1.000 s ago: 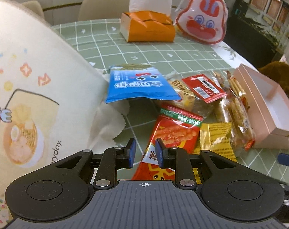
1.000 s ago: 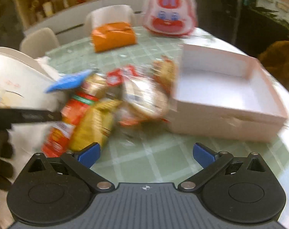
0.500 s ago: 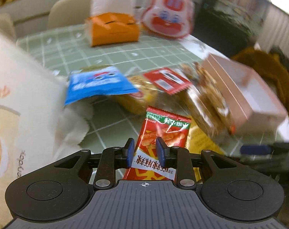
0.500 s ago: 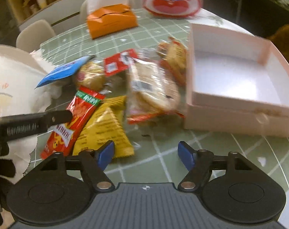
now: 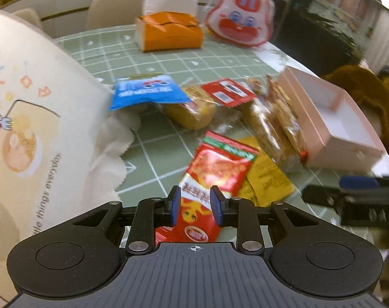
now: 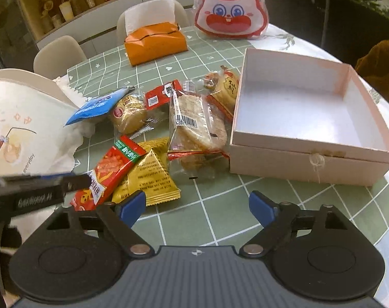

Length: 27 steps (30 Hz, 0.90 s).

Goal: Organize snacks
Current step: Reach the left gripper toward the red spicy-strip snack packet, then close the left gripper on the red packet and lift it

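The pink box (image 6: pixel 294 107) at the right of the green checked table (image 6: pixel 220 215) has nothing in it, so the sorting looks barely begun, and the whole heap of snacks lies loose just left of it: the clear bag of biscuits (image 6: pixel 194 120) against the box wall, the yellow packet (image 6: pixel 150 177), the blue packet (image 6: pixel 99 105) and the small red sachet (image 6: pixel 159 95). The left gripper (image 5: pixel 195 205) is nearly closed and pinches the near end of the red snack packet (image 5: pixel 215 169), which overlaps the yellow one. The right gripper (image 6: pixel 194 205) hangs above bare cloth in front of the box; its jaws have just been opening, nothing between them.
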Motion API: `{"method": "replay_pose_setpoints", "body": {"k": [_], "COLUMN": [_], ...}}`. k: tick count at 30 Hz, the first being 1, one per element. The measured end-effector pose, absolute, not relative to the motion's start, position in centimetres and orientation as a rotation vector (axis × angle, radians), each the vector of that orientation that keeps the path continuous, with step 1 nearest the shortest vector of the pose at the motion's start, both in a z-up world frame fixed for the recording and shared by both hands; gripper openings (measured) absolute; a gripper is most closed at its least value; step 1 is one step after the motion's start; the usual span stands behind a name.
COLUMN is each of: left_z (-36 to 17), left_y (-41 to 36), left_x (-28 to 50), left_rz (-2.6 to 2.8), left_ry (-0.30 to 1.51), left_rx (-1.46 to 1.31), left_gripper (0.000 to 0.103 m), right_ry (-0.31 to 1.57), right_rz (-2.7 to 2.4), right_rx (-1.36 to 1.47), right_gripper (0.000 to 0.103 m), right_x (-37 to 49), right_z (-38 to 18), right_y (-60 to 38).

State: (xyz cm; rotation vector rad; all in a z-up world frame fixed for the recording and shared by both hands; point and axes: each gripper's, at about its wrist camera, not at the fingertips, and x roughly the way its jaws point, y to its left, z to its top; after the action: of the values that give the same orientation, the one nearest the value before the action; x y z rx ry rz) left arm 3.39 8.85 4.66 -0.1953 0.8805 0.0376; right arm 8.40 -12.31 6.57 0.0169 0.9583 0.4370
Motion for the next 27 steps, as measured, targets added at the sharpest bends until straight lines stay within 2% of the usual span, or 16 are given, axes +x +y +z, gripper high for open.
{"method": "replay_pose_setpoints", "body": {"k": [7,10,15,17,21,27], "left_z": [3.5,3.2,4.1,4.4,3.3,3.1], "left_y": [5.1,4.5,6.7,8.0,9.3,9.3], "left_x": [3.2,3.8,3.7,4.0,5.7,7.1], "left_rz": [-0.062,-0.072,-0.11,-0.054,-0.064,-0.122], "left_ry": [0.936,0.943,0.904,0.884,0.933,0.895], "left_rx": [0.069,0.125,0.018,-0.032,-0.114,-0.104], "left_gripper": [0.032,0.037,0.041,0.037,0.038,0.039], "right_ry": [0.992,1.039,1.063,1.06,1.075,1.085], "right_rz": [0.399,0.367,0.296,0.26,0.202,0.158], "right_rx": [0.035,0.055,0.052,0.058,0.054,0.046], "right_gripper": [0.088,0.088,0.088,0.088,0.088,0.091], "right_x": [8.1,8.4,7.6,6.8,5.3,3.5], "right_z": [5.4,4.8,5.5,6.3,7.2,7.5], "right_y": [-13.2,-13.5,-13.9,-14.5,-15.7,-16.2]}}
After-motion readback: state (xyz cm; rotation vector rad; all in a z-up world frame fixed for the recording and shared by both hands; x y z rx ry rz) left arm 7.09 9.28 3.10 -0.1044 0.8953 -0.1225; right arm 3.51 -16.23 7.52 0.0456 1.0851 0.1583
